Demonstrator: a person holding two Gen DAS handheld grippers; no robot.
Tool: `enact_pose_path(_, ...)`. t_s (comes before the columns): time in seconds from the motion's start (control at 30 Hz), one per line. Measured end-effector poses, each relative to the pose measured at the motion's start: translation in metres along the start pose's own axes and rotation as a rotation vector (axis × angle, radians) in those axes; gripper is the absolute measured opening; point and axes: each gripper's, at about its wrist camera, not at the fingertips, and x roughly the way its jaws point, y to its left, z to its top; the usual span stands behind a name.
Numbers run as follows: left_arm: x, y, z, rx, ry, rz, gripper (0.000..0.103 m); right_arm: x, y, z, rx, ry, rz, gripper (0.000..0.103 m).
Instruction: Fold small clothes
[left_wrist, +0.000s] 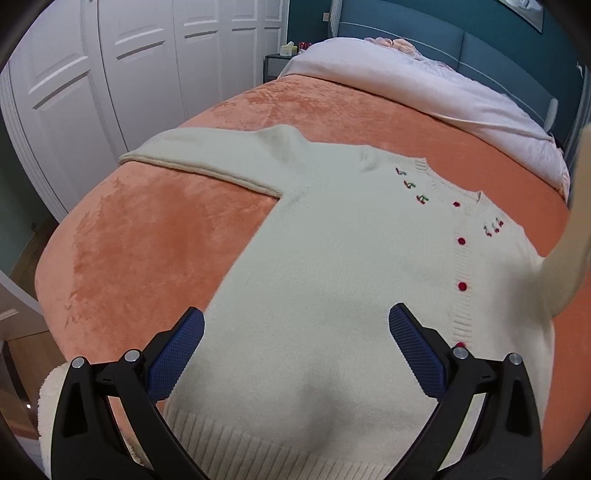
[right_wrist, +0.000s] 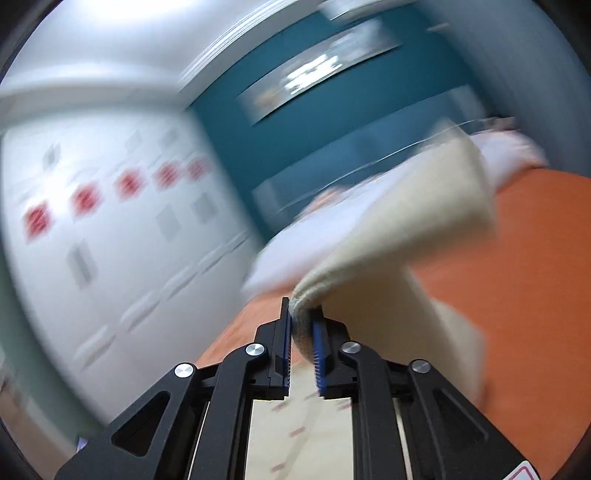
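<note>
Left gripper (left_wrist: 295, 350): jaws wide, empty, hovering over ribbed hem of cream knit cardigan with red buttons (left_wrist: 332, 266). Right gripper (right_wrist: 303, 332): jaws narrow, pinching bunched cream sleeve (right_wrist: 399, 240), lifted off bed; view blurred. Cardigan lies flat, front up, on orange plush blanket (left_wrist: 155, 221). Other sleeve spread leftward. Judged soft, light, floppy; grip best at cuffs, hem. No containers visible. White wardrobe doors (left_wrist: 110, 74) beyond.

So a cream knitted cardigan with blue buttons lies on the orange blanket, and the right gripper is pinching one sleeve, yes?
Nearly. The buttons are red, not blue, as the left wrist view shows. The cream knitted cardigan does lie on the orange blanket, and the right gripper is pinching one sleeve.
</note>
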Motion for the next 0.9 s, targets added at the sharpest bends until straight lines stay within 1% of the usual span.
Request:
enact_pose_path(0.03,0.002,0.0,0.005,-0.009,0.008,-0.027,0.098,0.03,0.023,-0.017,-0.046,0.088,0.046,0.029)
enact_pose_path(0.07,0.006,-0.002,0.011,-0.02,0.016,-0.051,0.098,0.054,0.04,-0.04,-0.092,0.163,0.045,0.038)
enact_pose_path(0.1,0.011,-0.003,0.018,-0.031,0.026,-0.09,0.098,0.071,0.048,-0.059,-0.118,0.214,0.018,0.042)
enact_pose_path(0.13,0.015,-0.006,0.025,-0.036,0.032,-0.12,0.098,0.083,0.051,-0.083,-0.13,0.274,-0.02,0.042)
enact_pose_path(0.2,0.031,-0.015,0.041,-0.043,0.039,-0.175,0.098,0.081,0.041,-0.115,-0.094,0.344,-0.076,0.042)
enact_pose_path(0.27,0.053,-0.027,0.052,-0.03,0.048,-0.2,0.098,0.056,0.016,-0.136,0.006,0.364,-0.125,0.043)
enact_pose_path(0.3,0.069,-0.034,0.057,-0.021,0.06,-0.211,0.098,0.043,-0.002,-0.139,0.076,0.37,-0.158,0.044)
enact_pose_path(0.33,0.084,-0.041,0.06,-0.018,0.078,-0.203,0.098,0.03,-0.022,-0.142,0.143,0.372,-0.208,0.046)
enact_pose_path(0.37,0.098,-0.046,0.064,-0.028,0.098,-0.208,0.098,0.018,-0.038,-0.147,0.19,0.372,-0.241,0.047)
enact_pose_path(0.4,0.112,-0.051,0.066,-0.048,0.116,-0.232,0.098,0.01,-0.056,-0.147,0.248,0.372,-0.28,0.047)
enact_pose_path(0.43,0.124,-0.054,0.067,-0.072,0.132,-0.227,0.098,0.0,-0.067,-0.156,0.3,0.363,-0.3,0.047)
enact_pose_path(0.47,0.135,-0.055,0.068,-0.102,0.152,-0.219,0.098,-0.001,-0.082,-0.154,0.349,0.35,-0.305,0.047)
enact_pose_path(0.53,0.153,-0.052,0.068,-0.179,0.207,-0.226,0.088,-0.003,-0.109,-0.152,0.455,0.32,-0.325,0.05)
enact_pose_path(0.57,0.156,-0.052,0.07,-0.205,0.209,-0.224,0.072,0.002,-0.118,-0.153,0.489,0.316,-0.329,0.05)
enact_pose_path(0.6,0.156,-0.055,0.073,-0.206,0.193,-0.224,0.046,0.01,-0.128,-0.156,0.517,0.313,-0.346,0.05)
enact_pose_path(0.63,0.155,-0.059,0.078,-0.187,0.188,-0.255,0.031,0.018,-0.133,-0.157,0.53,0.311,-0.352,0.047)
enact_pose_path(0.67,0.154,-0.064,0.084,-0.17,0.189,-0.317,0.011,0.027,-0.138,-0.157,0.54,0.313,-0.357,0.04)
enact_pose_path(0.7,0.149,-0.068,0.093,-0.165,0.173,-0.364,0.011,0.033,-0.138,-0.157,0.537,0.309,-0.362,0.009)
enact_pose_path(0.73,0.139,-0.072,0.103,-0.157,0.128,-0.395,0.011,0.034,-0.138,-0.155,0.533,0.296,-0.361,0.01)
enact_pose_path(0.77,0.125,-0.076,0.112,-0.135,0.072,-0.431,0.011,0.03,-0.132,-0.147,0.525,0.247,-0.351,0.01)
enact_pose_path(0.8,0.111,-0.081,0.121,-0.107,0.017,-0.467,0.011,0.024,-0.12,-0.133,0.503,0.179,-0.335,0.009)
enact_pose_path(0.83,0.1,-0.086,0.127,-0.084,-0.023,-0.492,0.011,0.016,-0.112,-0.121,0.47,0.13,-0.333,0.009)
enact_pose_path(0.87,0.093,-0.088,0.129,-0.064,-0.047,-0.503,0.011,0.007,-0.104,-0.109,0.434,0.093,-0.339,0.009)
enact_pose_path(0.9,0.095,-0.092,0.127,-0.037,-0.049,-0.494,0.012,-0.002,-0.098,-0.104,0.395,0.057,-0.353,0.009)
